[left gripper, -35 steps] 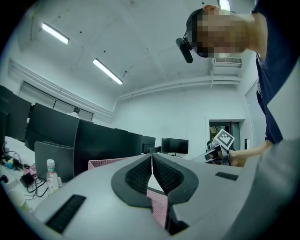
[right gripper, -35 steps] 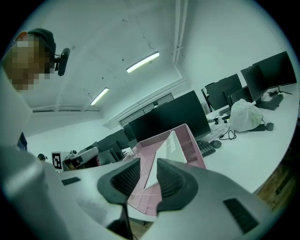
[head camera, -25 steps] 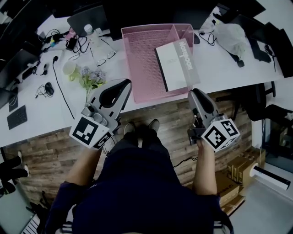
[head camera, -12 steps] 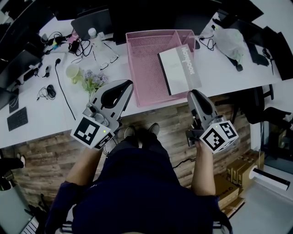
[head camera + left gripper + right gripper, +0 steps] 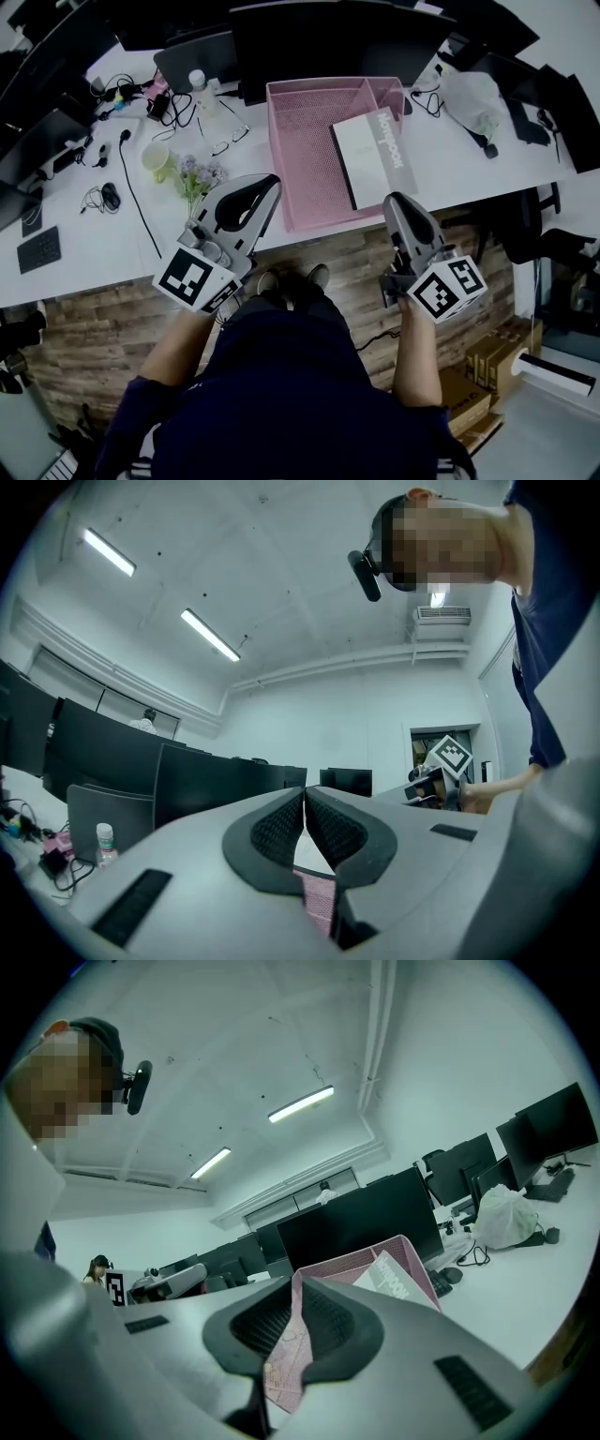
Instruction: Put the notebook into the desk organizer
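The pink mesh desk organizer point(image 5: 302, 141) stands on the white desk point(image 5: 450, 155), and the notebook point(image 5: 368, 161) lies inside it, at its right side. At the desk's front edge the left gripper point(image 5: 272, 180) has its jaws together and empty. The jaws of the right gripper point(image 5: 394, 199) have just been closing and are a thin slit apart, holding nothing.

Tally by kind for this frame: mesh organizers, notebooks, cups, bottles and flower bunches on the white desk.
Pink mesh organizer: 1
Notebook: 1
Cup: 1
Bottle: 1
Flower bunch: 1
Total: 5
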Available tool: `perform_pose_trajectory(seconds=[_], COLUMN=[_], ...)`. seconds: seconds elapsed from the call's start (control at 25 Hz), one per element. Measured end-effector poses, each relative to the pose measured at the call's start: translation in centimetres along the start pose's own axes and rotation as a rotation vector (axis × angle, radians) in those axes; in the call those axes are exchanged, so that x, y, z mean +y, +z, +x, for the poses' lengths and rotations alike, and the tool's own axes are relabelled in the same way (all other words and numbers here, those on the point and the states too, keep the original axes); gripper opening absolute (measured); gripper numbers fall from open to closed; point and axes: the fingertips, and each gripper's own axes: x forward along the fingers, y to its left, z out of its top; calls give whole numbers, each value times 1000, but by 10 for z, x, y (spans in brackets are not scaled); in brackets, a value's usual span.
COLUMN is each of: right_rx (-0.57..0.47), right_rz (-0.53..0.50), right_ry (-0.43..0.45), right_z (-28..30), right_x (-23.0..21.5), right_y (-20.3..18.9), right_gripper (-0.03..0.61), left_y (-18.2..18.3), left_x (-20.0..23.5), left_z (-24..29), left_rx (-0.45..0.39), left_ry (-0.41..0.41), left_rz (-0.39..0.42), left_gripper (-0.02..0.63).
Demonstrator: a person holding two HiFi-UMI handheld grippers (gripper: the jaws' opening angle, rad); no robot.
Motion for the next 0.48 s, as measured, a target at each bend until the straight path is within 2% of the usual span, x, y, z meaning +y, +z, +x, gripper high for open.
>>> perform_pose_trajectory(seconds=[0.48], right_rx=[-9], right_rz=[-15], right_ry=[20], right_z=[9], right_x=[7], right_y=[4], right_gripper=[5], left_y=[1], left_x=[5], left_z=[4], left_rx=[-5], left_ry=[-1], left_rz=[1], left_gripper=[32])
